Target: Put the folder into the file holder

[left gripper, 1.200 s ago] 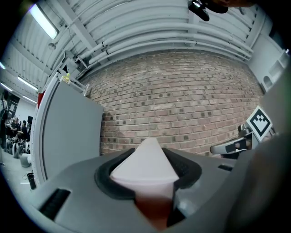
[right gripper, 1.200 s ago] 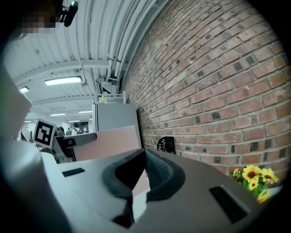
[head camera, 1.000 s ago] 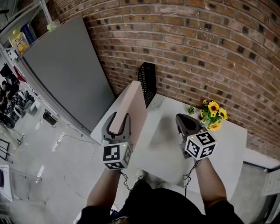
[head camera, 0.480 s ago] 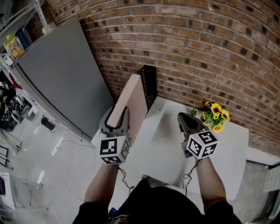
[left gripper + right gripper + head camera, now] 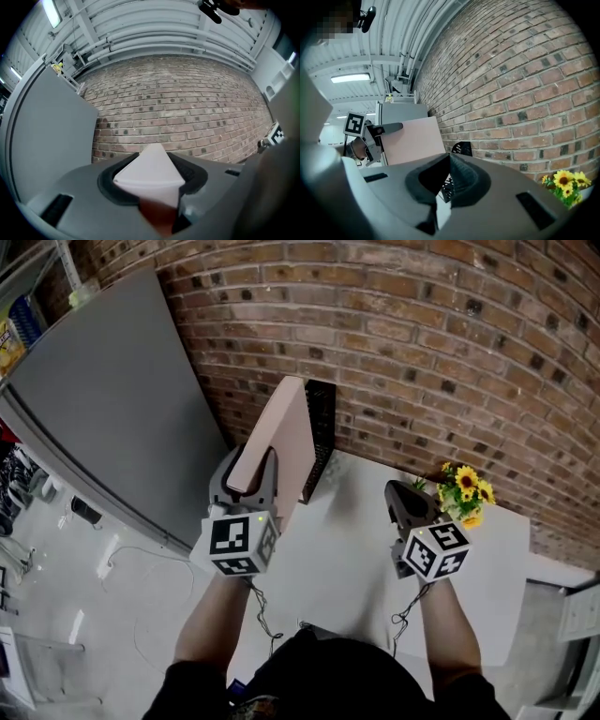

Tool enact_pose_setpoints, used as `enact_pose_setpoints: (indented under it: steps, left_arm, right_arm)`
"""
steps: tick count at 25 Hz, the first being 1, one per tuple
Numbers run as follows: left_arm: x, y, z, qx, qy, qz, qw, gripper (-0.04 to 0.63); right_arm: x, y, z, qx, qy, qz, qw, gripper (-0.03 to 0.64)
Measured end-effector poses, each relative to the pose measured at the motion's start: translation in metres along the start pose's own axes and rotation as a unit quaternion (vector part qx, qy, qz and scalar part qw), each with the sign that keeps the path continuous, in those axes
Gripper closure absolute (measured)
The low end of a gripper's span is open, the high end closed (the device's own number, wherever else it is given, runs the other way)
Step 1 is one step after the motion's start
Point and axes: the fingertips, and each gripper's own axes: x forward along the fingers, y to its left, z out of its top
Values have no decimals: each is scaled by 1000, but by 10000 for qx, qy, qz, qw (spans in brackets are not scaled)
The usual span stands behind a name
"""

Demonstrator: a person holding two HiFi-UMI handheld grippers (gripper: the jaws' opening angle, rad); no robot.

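Observation:
My left gripper (image 5: 250, 465) is shut on a pale pink folder (image 5: 281, 442), which stands on edge and reaches toward the brick wall. Between the jaws in the left gripper view, the folder (image 5: 151, 176) fills the gap. A black mesh file holder (image 5: 319, 432) stands against the wall, just right of the folder's far end. From the right gripper view the folder (image 5: 412, 138) and the file holder (image 5: 461, 149) show at the left. My right gripper (image 5: 401, 499) is shut and empty over the white table (image 5: 347, 563).
A small pot of yellow sunflowers (image 5: 464, 493) sits at the table's back right by the brick wall (image 5: 450, 352). A grey panel (image 5: 103, 399) stands left of the table. The floor lies below on the left.
My left gripper has carried the folder forward and a little up, so its far end is now beside the file holder. The right gripper has drifted slightly forward.

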Motion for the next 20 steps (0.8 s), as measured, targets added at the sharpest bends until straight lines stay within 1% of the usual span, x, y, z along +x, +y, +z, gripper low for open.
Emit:
enact_pose_setpoints:
  steps: [10,20]
  left_arm:
    - [54,23,-5,-117,-39,-270,9996,414]
    - [93,36,-7,-228,-146,-461,9986,414]
  right_arm:
    - [32,-11,-1,49,19,-363,9993,614]
    - [54,-13,-9,113,35,-591,9982,614]
